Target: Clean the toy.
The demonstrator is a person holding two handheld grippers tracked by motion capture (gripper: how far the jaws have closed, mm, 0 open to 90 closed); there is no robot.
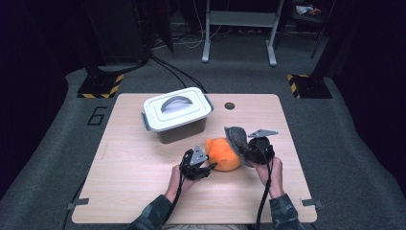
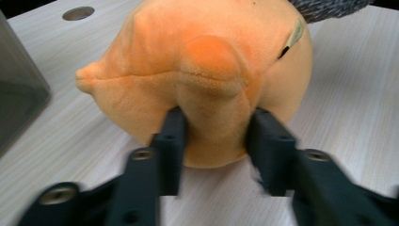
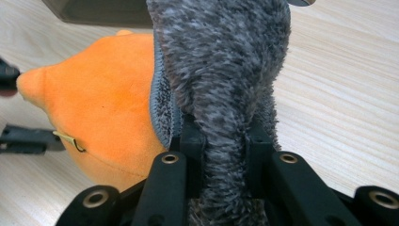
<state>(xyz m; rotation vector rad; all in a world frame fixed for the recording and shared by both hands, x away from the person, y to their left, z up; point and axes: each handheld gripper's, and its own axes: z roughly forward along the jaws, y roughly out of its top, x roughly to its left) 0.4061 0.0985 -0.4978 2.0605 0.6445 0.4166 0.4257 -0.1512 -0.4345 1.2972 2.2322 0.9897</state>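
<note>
left hand-held gripper (image 2: 214, 136) pinching orange plush toy (image 2: 202, 70) at a soft bulge | right hand-held gripper (image 3: 225, 141) clamping its grey fuzzy part (image 3: 221, 61) | light, squashy, likely deforming; gripping seams is holding best

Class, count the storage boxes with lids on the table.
1: the lidded box stands at the table's far left-centre, behind the orange plush. None appears hidden.

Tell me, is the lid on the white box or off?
On. The white lid covers the top of the box, with its grey handle lying flat.
</note>
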